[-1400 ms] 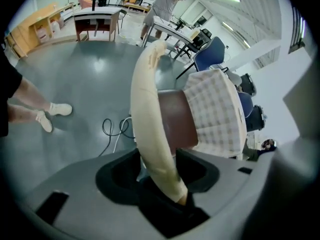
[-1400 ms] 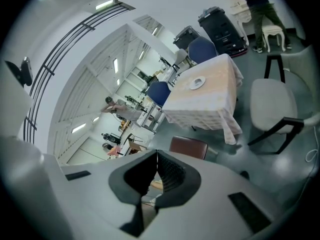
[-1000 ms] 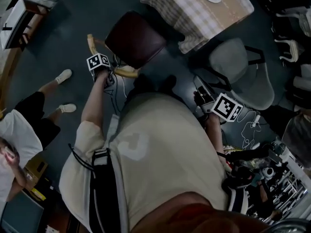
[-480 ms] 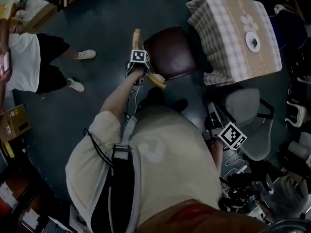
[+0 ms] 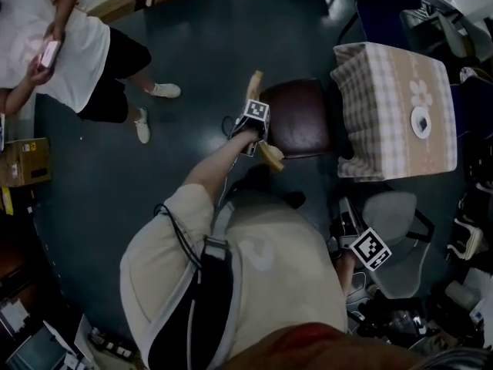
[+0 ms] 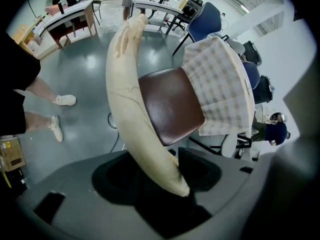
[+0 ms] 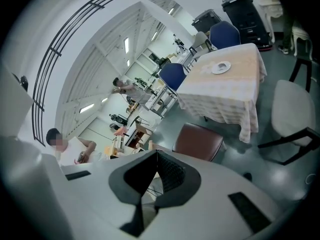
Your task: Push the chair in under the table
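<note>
The left arm reaches straight out ahead of the body, and the left gripper (image 5: 259, 132) points steeply down at its end. The right arm is bent and kept close to the side, with the right gripper (image 7: 156, 156) low at the person's right, tilted gently downward over a grey chair (image 5: 397, 214). There are two grippers, one brown chair (image 5: 300, 122), one table (image 5: 385, 75) under a checked cloth (image 6: 220, 89), and one plate (image 5: 422, 122) on it. Two blue chairs (image 7: 224, 34) stand beyond the table (seen only from the right gripper view). One bystander (image 5: 73, 48) in a white top stands on the dark floor (image 5: 192, 45), well apart from the work. The left gripper's jaws stand wide, clamped around the chair's cream backrest (image 6: 125, 99), which runs up between them from its near end, so the grip is at one tip of the curved rail. The right gripper's jaws are pressed together with nothing between them. The chair sits just beyond the left gripper, between it and the table. The far edge of its seat (image 6: 170, 106) meets the hanging cloth, and most of the seat lies out in the open. The chair is well apart from the right gripper.
</note>
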Demonstrator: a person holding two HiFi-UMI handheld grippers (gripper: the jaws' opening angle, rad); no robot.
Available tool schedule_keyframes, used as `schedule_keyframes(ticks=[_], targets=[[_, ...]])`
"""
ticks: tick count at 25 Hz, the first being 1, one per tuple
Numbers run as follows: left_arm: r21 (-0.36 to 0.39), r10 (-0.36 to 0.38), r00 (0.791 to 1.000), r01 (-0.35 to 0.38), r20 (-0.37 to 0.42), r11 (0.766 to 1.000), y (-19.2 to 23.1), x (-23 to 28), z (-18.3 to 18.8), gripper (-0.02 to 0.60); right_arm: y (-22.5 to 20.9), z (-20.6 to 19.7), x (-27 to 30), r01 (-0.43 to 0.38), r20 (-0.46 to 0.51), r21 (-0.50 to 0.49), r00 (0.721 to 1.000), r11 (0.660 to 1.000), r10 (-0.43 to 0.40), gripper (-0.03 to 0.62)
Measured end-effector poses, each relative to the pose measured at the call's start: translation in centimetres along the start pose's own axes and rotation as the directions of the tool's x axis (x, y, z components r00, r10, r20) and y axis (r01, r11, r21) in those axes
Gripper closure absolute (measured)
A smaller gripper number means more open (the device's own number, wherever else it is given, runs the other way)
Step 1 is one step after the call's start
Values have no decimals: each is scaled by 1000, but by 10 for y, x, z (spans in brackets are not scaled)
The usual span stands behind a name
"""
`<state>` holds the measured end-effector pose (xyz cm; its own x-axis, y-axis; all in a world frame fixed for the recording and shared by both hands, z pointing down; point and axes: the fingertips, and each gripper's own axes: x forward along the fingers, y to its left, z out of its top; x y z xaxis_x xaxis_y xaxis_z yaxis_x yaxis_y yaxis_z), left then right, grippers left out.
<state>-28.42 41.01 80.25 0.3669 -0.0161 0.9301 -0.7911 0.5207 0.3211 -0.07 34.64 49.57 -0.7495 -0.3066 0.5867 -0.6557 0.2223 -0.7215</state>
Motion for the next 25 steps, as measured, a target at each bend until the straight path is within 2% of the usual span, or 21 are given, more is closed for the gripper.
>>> schedule_keyframes(ticks=[2,7,14,18,21,22,25], targets=[[-11,-13,1000,13,-23,1000,4,4,2,331,4,-1,3,9,-5,-4,1000,1000,-9,585],[-21,-16,1000,16,-13,1000,8,12,10,331,2,-2,10,-9,-20,-4,1000,1000,9,585],[-18,-80,997,80,13,997,0,5,5,331,6,-13,18,65,-84,-32,994,997,-68,585],[-12,-93,994,94,48,996,3,3,6,331,28,-21,30,-15,-95,-56,995,998,9,585],[29,-131,991,130,39,991,-1,5,4,331,33,-34,29,47,-114,-32,992,998,-50,585],[27,-136,990,135,39,990,2,5,5,331,36,-37,34,44,-126,-31,991,999,-48,585],[-16,-114,992,114,49,993,8,1,2,330,49,-32,47,-61,-141,-87,989,994,49,585]])
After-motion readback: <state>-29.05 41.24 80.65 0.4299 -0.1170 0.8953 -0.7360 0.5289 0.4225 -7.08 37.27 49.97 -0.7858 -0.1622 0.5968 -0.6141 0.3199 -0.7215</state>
